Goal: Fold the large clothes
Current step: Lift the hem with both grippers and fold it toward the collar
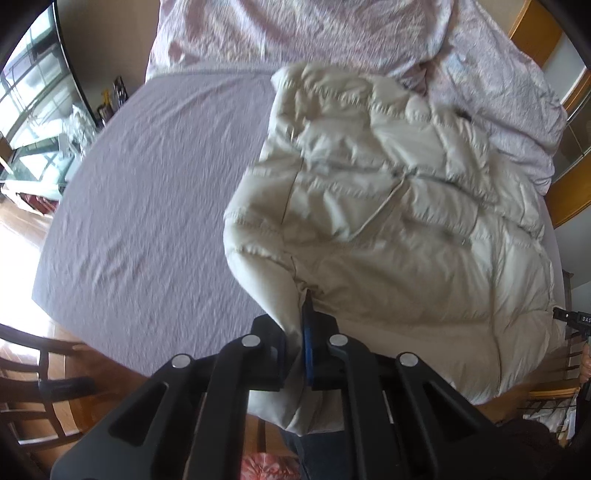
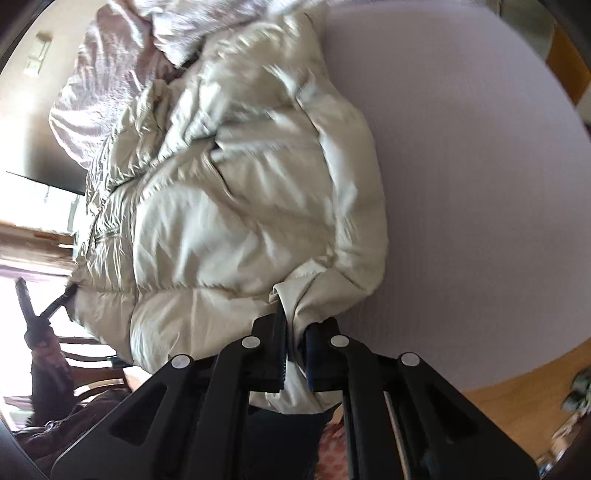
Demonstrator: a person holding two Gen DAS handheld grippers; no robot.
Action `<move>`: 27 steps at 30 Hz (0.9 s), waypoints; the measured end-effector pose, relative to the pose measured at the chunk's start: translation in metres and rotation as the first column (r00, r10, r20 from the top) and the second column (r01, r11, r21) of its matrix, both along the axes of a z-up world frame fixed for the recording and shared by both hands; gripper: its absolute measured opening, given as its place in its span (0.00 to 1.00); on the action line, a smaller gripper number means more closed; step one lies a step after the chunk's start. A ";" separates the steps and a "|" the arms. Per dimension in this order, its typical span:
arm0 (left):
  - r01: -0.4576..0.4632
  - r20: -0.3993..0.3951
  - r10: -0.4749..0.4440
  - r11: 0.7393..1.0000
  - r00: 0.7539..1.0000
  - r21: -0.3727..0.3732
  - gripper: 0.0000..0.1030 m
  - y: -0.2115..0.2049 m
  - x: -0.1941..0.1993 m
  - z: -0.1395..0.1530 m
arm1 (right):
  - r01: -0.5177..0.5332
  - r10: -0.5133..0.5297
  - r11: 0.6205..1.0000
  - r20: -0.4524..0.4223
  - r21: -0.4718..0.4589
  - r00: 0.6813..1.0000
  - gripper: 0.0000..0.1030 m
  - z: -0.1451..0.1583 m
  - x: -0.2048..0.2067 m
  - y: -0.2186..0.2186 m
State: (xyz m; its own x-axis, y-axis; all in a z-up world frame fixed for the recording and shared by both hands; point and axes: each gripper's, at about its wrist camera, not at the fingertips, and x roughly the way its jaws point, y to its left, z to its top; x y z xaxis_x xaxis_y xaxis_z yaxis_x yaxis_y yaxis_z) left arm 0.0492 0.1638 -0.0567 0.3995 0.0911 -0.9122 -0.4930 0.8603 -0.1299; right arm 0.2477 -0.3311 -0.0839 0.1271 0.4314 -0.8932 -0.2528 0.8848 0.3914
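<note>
A cream puffer jacket (image 1: 388, 206) lies on a bed with a lilac sheet (image 1: 147, 192). My left gripper (image 1: 300, 332) is shut on the near left corner of its hem, and the fabric bunches between the black and blue pads. In the right wrist view the same jacket (image 2: 236, 206) fills the middle. My right gripper (image 2: 295, 332) is shut on the near right corner of the hem, with cloth pinched between its pads. Both corners are lifted off the sheet. The other gripper's tip (image 1: 572, 318) shows at the right edge of the left wrist view.
A crumpled pink-white duvet (image 1: 332, 33) lies at the bed's head. Dark wooden chairs (image 1: 40, 373) stand by the near left bed edge. Wood floor (image 2: 517, 402) runs past the bed's side. A window (image 1: 33, 96) is at far left. The lilac sheet (image 2: 461, 184) spreads right of the jacket.
</note>
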 end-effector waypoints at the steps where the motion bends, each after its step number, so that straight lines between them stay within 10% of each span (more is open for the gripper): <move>1: 0.001 0.008 -0.001 1.000 1.000 0.008 0.07 -0.001 0.003 0.004 | -0.005 0.005 1.000 0.021 -0.007 1.000 0.07 0.005 0.002 0.004; 27: -0.073 0.215 0.032 0.979 0.976 0.188 0.07 0.038 0.148 0.103 | 0.153 -0.180 0.982 0.326 0.106 0.928 0.07 0.116 0.117 0.028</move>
State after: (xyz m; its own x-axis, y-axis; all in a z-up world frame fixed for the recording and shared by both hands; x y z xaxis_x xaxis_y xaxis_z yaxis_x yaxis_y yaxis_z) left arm 0.1969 0.2021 0.0463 0.5699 0.2836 -0.7713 -0.5176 0.8529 -0.0688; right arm 0.3650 -0.3026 0.0321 0.4874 0.4445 -0.7516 -0.2320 0.8957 0.3793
